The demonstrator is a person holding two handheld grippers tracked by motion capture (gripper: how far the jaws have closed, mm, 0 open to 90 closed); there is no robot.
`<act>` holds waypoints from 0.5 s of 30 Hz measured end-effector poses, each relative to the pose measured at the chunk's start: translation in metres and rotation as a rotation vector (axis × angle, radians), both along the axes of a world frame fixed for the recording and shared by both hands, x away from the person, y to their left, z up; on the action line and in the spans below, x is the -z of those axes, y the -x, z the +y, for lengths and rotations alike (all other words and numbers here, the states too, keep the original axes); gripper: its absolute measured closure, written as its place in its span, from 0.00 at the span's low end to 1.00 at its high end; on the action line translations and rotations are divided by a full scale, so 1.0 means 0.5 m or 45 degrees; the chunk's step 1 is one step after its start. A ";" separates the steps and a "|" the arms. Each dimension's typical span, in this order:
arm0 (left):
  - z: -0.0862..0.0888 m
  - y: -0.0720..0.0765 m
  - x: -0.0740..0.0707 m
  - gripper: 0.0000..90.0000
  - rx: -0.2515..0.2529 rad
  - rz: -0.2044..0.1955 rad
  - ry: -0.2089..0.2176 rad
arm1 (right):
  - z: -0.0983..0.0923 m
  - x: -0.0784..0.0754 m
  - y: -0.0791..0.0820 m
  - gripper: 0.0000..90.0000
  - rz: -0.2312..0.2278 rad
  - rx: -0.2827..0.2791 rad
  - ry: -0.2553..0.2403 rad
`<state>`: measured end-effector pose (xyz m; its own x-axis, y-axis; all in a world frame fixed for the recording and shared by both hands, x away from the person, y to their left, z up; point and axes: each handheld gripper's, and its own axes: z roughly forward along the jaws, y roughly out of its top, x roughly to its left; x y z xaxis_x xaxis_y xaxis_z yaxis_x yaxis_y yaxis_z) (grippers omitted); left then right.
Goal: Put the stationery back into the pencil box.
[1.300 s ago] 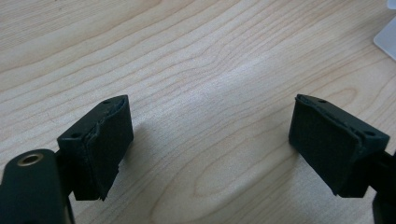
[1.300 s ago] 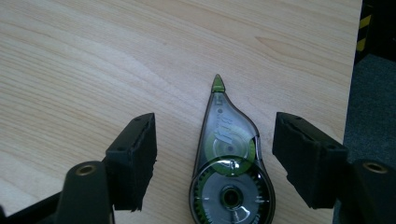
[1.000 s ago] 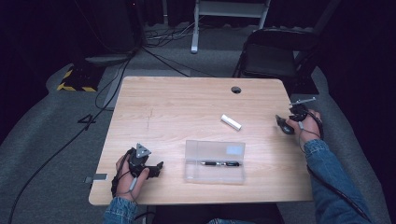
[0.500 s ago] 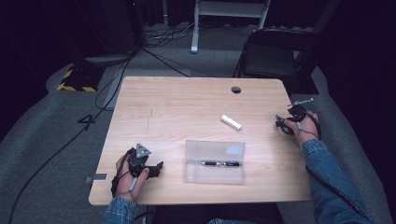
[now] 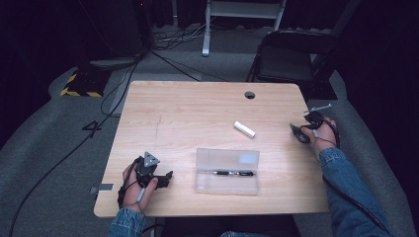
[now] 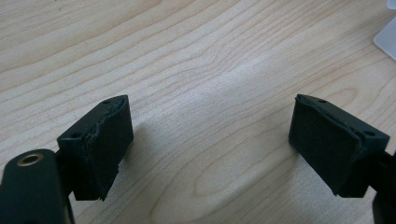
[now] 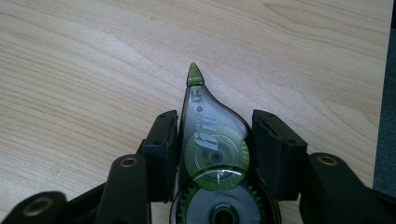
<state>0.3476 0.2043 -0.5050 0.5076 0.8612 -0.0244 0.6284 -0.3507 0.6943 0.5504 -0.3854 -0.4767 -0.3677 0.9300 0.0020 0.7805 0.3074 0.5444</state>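
A clear and green correction tape dispenser (image 7: 212, 154) lies on the wooden table (image 5: 197, 113) near its right edge, tip pointing away from the hand. My right gripper (image 7: 215, 140) has just been closing, and both pads now press on the dispenser's sides. In the high view this gripper (image 5: 300, 133) sits at the table's right edge. My left gripper (image 6: 210, 144) rests low over bare wood with its jaws wide apart and nothing between them. It sits at the front left (image 5: 165, 177) in the high view.
A clear plastic case (image 5: 227, 170) holding a black pen (image 5: 232, 173) lies at the front middle; its corner (image 6: 387, 32) shows past the left jaws. A small white stick (image 5: 244, 129) lies right of centre. A cable hole (image 5: 250, 95) and a chair (image 5: 291, 54) are at the back.
The right gripper's jaws have drawn in around the dispenser at the table's right edge. Both hands have stayed where they were.
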 end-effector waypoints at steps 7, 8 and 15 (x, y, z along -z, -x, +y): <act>0.000 0.000 0.000 0.16 0.000 0.000 0.000 | 0.000 -0.002 0.003 0.59 0.014 0.010 -0.002; 0.000 0.000 0.000 0.16 0.000 -0.001 0.000 | 0.000 -0.003 0.003 0.59 0.016 0.006 0.000; 0.000 0.000 0.000 0.16 0.001 -0.001 0.000 | 0.001 -0.013 0.012 0.59 0.011 0.004 -0.023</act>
